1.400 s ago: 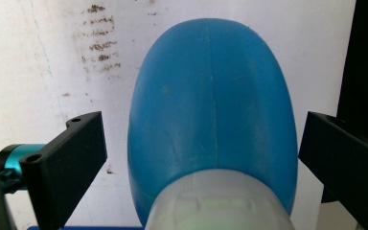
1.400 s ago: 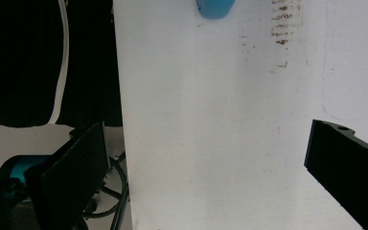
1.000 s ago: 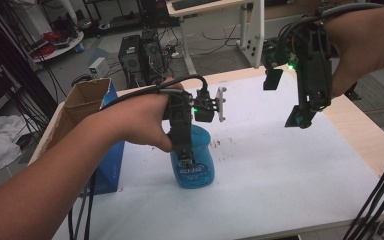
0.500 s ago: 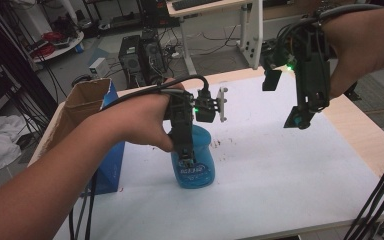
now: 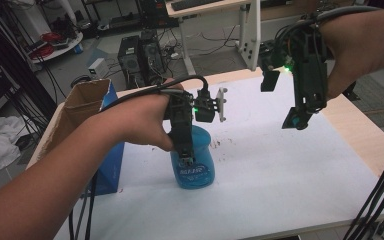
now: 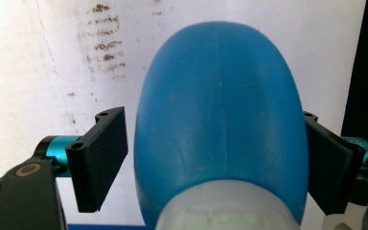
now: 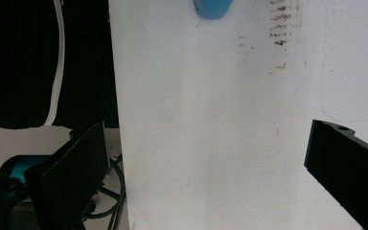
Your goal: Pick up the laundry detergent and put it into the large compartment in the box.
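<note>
We reach our left forearm [image 5: 55, 175] in low across the table, its hand [image 5: 135, 122] gripping the left gripper [image 6: 215, 158], which points down with jaws spread wide. Our right hand [image 5: 360, 47] holds the right gripper [image 7: 211, 177] raised, tilted downward, jaws parted and empty.

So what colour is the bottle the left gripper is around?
Blue bottle, with a whitish neck; clearest in the left gripper view.
</note>
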`<move>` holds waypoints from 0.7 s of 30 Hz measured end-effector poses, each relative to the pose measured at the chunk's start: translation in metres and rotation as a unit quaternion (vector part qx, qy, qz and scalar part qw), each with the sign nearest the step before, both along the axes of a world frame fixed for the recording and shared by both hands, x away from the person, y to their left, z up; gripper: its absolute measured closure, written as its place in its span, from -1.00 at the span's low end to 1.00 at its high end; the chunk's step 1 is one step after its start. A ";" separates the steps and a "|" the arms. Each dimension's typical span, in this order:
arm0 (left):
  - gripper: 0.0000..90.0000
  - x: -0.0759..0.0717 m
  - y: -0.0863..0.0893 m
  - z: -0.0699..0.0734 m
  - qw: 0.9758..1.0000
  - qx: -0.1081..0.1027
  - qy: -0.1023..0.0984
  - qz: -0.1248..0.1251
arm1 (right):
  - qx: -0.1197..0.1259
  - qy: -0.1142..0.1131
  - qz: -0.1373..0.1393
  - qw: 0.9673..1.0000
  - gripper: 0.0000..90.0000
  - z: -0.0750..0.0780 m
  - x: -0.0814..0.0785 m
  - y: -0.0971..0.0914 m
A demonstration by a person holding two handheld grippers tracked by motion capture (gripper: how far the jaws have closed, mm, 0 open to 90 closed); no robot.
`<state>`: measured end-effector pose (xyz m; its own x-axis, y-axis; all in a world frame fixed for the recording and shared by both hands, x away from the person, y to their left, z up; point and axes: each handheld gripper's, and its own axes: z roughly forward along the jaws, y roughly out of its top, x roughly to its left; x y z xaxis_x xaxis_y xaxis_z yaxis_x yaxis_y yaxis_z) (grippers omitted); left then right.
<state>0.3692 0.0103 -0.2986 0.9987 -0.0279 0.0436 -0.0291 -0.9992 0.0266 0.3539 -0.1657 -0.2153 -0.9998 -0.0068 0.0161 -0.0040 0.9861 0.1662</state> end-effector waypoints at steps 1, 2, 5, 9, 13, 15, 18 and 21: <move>-0.59 0.000 0.000 0.000 1.000 0.001 -0.001 0.000 | 0.000 0.001 -0.002 1.000 -0.99 0.000 0.000 0.000; -0.59 0.000 0.000 0.000 1.000 0.001 0.000 0.000 | -0.001 0.001 -0.001 1.000 -0.99 0.000 0.000 0.000; -0.55 -0.001 0.000 -0.001 1.000 0.003 -0.001 0.001 | 0.001 0.000 -0.001 1.000 -0.99 0.000 0.000 0.000; -0.53 0.000 0.000 0.000 1.000 0.004 -0.004 0.001 | 0.000 0.000 -0.001 1.000 -0.99 0.000 0.000 0.000; -0.49 -0.001 0.000 -0.001 1.000 0.004 -0.004 0.000 | 0.000 0.000 -0.003 1.000 -0.99 -0.001 0.000 0.000; -0.48 -0.001 0.000 -0.001 1.000 0.004 -0.006 0.001 | 0.001 0.000 -0.004 1.000 -0.99 -0.001 0.000 0.000; -0.47 -0.001 0.000 -0.001 1.000 0.004 -0.005 0.000 | 0.001 0.001 -0.002 1.000 -0.99 -0.002 0.001 0.000; -0.45 -0.001 -0.001 -0.001 1.000 0.005 -0.007 0.000 | 0.001 0.001 -0.002 1.000 -0.99 -0.003 0.001 0.000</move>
